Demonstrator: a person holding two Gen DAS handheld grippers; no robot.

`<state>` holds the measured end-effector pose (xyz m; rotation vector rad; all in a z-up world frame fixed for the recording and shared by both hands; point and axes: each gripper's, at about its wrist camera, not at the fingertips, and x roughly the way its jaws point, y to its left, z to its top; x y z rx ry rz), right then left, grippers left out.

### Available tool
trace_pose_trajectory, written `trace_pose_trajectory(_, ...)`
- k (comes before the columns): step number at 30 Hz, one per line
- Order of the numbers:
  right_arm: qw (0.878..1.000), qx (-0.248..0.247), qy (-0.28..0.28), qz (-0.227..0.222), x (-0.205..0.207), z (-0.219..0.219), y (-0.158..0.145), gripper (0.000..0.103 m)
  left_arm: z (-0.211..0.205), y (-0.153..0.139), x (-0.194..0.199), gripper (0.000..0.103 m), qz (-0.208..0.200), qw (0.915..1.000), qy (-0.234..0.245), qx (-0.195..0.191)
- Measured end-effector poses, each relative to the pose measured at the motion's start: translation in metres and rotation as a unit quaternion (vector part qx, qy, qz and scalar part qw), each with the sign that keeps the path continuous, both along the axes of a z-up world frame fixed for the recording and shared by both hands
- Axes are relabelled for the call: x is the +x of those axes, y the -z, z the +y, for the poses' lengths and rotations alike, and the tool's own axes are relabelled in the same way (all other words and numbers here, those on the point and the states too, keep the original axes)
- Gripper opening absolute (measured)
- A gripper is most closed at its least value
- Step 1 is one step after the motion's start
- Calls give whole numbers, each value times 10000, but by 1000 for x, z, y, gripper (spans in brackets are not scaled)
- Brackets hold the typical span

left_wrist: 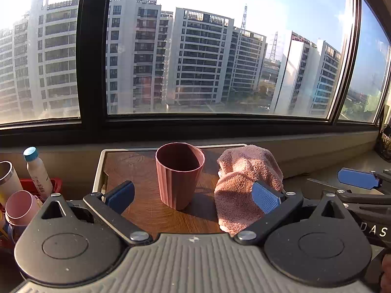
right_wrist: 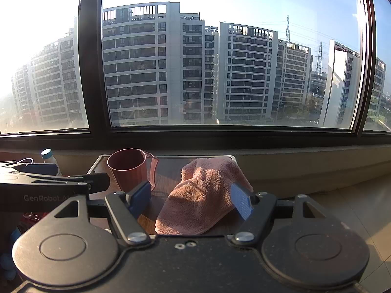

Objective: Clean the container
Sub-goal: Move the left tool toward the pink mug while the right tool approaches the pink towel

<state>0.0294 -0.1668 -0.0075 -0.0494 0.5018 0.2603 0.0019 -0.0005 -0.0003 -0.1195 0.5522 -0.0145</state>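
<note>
A ribbed pink cup [left_wrist: 180, 174] stands upright on a wooden tray [left_wrist: 146, 210]; it appears again as the cup [right_wrist: 128, 168] in the right wrist view, handle to its right. Beside it on the right lies a crumpled pink towel [left_wrist: 242, 183], seen also as the towel [right_wrist: 205, 195]. My left gripper [left_wrist: 193, 196] is open, its blue pads either side of the cup and short of it. My right gripper [right_wrist: 191, 199] is open, its pads straddling the towel's near part without pinching it. The right gripper's finger [left_wrist: 358, 178] shows at the far right.
A red bin [left_wrist: 31, 185] at the left holds a white bottle with a blue cap [left_wrist: 38, 171], a steel tumbler [left_wrist: 8, 178] and a pink mug [left_wrist: 20, 206]. A window sill [left_wrist: 305, 146] and dark window frame run behind the tray. Tiled counter [right_wrist: 342, 207] lies right.
</note>
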Motion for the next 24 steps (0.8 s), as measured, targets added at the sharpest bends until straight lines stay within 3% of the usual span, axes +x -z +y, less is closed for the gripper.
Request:
trace_pose_trajectory(11, 9998, 16, -69, 162, 6, 3, 1, 72, 9, -5, 11, 103, 155, 9993, 14, -342)
trace_pose_trajectory(24, 9998, 76, 45, 173, 9, 3, 3, 72, 12, -2, 15, 103, 192, 9996, -51, -184)
